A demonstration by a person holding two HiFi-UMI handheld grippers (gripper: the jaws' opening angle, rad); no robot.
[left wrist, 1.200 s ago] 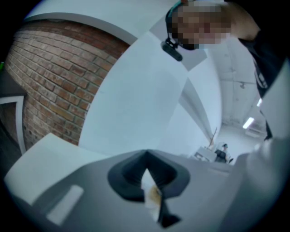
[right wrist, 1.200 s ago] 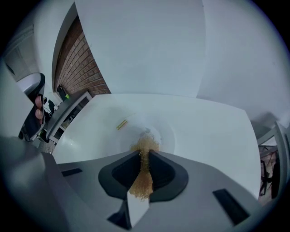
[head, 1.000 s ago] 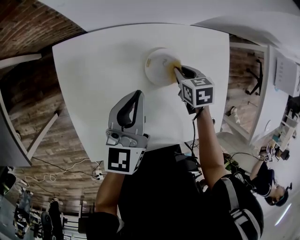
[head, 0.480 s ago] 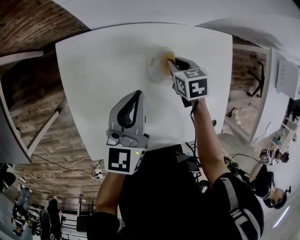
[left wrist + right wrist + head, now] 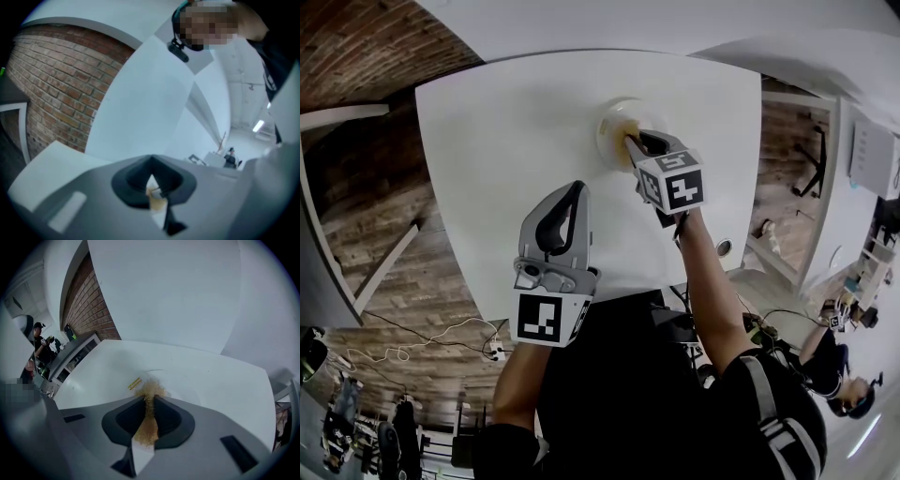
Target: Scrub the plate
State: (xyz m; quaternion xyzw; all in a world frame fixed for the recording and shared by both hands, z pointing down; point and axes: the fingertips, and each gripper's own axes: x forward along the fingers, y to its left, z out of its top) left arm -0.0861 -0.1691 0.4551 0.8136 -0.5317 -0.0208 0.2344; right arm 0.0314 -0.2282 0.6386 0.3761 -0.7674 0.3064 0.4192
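Nearest the person, the left tool (image 5: 569,192) (image 5: 154,188) is held over the near edge of the white surface (image 5: 497,122) (image 5: 225,380), at about 7 o'clock from the plate, well apart from it. Its jaws are pressed together with nothing clearly held, and it tilts up toward a pale wall. Farther out, the right tool (image 5: 631,143) (image 5: 148,405) reaches forward from the person's outstretched arm, its jaws pinching a golden fibrous scrubber (image 5: 624,125) (image 5: 150,391). The scrubber's frayed tip touches the white round plate (image 5: 605,142) (image 5: 180,380). The plate lies flat on the surface, at about 1 o'clock from its centre. Beyond the surface's far edge at 10 o'clock stands a brick wall (image 5: 91,315)
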